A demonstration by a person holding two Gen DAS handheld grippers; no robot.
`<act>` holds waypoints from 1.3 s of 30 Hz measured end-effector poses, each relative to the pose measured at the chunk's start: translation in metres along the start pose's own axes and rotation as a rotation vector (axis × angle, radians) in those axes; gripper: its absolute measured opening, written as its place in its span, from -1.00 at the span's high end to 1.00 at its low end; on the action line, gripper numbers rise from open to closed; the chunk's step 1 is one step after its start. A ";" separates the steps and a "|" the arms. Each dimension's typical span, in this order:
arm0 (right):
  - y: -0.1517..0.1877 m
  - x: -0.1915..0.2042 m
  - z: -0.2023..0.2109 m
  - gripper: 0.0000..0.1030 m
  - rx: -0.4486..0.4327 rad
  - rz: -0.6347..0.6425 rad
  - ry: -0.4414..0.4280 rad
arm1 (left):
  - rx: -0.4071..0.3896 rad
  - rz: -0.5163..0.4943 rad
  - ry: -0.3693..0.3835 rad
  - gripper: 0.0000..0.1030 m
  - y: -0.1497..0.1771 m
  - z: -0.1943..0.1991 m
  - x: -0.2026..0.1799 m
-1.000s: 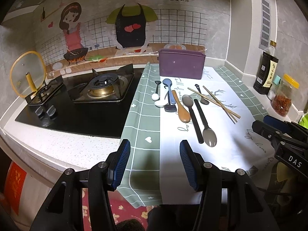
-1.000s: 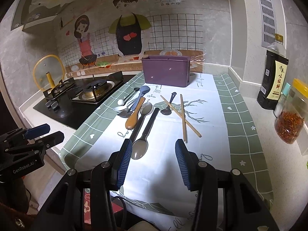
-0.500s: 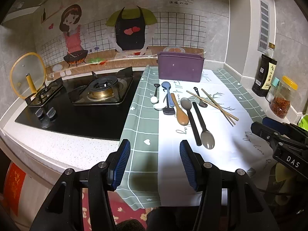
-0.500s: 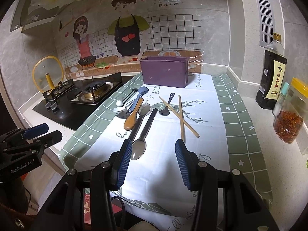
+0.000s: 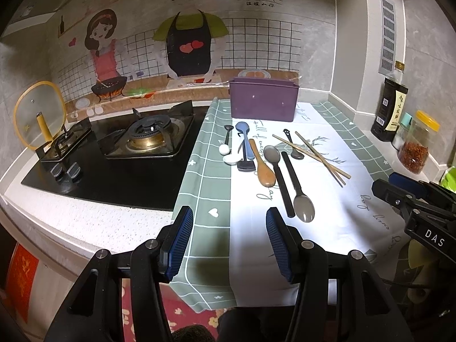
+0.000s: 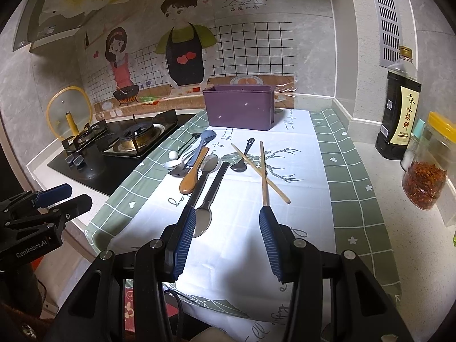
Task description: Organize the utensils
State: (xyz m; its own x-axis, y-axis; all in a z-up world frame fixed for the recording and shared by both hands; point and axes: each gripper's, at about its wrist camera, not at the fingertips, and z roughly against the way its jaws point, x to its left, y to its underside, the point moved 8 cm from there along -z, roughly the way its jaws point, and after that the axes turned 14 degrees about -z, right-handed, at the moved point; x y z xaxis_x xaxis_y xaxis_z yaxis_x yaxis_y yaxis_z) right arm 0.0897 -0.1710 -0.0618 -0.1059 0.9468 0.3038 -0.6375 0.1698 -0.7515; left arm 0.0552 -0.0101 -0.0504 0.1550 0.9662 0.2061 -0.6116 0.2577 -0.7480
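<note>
Several utensils lie loose on the white and green cloth point(image 5: 327, 199): a blue spoon point(image 5: 245, 139), a wooden spoon point(image 5: 263, 168), two grey spoons with black handles point(image 5: 303, 208), a small black spoon point(image 5: 293, 145) and a pair of chopsticks point(image 5: 313, 154). Behind them stands a purple bin point(image 5: 263, 102) near the wall. My left gripper point(image 5: 229, 213) hovers open over the cloth's front edge, holding nothing. My right gripper point(image 6: 228, 213) is also open and holds nothing. It hangs just short of a grey spoon point(image 6: 203, 216) and the chopsticks point(image 6: 263, 171), with the purple bin point(image 6: 239, 108) beyond.
A black gas stove point(image 5: 142, 142) fills the counter to the left, with a yellow-rimmed glass lid point(image 5: 40, 116) leaning behind it. A dark sauce bottle point(image 6: 399, 119) and a jar of red flakes point(image 6: 427, 171) stand at the right wall. The counter's front edge runs just below both grippers.
The left wrist view has tilted slightly, so the utensils sit a little lower in it. Both grippers stay open. No utensil has moved.
</note>
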 end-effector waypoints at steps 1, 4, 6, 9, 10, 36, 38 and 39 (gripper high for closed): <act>0.000 0.000 0.000 0.14 -0.001 0.001 0.000 | 0.000 0.001 0.000 -0.05 0.000 0.000 0.000; 0.000 0.000 0.000 0.14 0.000 0.002 0.001 | 0.000 -0.001 0.000 -0.05 -0.001 0.001 0.000; 0.000 0.000 0.000 0.14 -0.005 0.000 0.000 | -0.001 -0.001 -0.001 -0.05 -0.002 0.001 0.000; -0.002 -0.001 0.000 0.14 -0.006 -0.007 0.001 | 0.000 -0.001 0.000 -0.05 -0.002 0.001 0.000; -0.002 -0.002 0.000 0.14 -0.005 -0.009 0.001 | -0.001 -0.002 0.000 -0.05 -0.002 0.001 0.000; -0.023 0.000 -0.002 0.14 -0.065 0.010 0.013 | -0.034 -0.030 -0.001 -0.05 -0.027 -0.017 0.016; -0.045 0.001 -0.009 0.14 -0.103 0.048 0.035 | -0.037 -0.016 0.027 -0.05 -0.041 -0.029 0.019; -0.054 0.001 -0.014 0.14 -0.109 0.066 0.037 | -0.039 -0.009 0.060 -0.05 -0.053 -0.038 0.022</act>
State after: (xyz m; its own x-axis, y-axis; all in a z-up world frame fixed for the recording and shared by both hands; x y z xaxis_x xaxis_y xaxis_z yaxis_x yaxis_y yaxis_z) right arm 0.1347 -0.1756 -0.0286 -0.1154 0.9659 0.2318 -0.5436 0.1339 -0.8286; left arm 0.1210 -0.0020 -0.0302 0.2076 0.9623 0.1758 -0.5796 0.2658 -0.7703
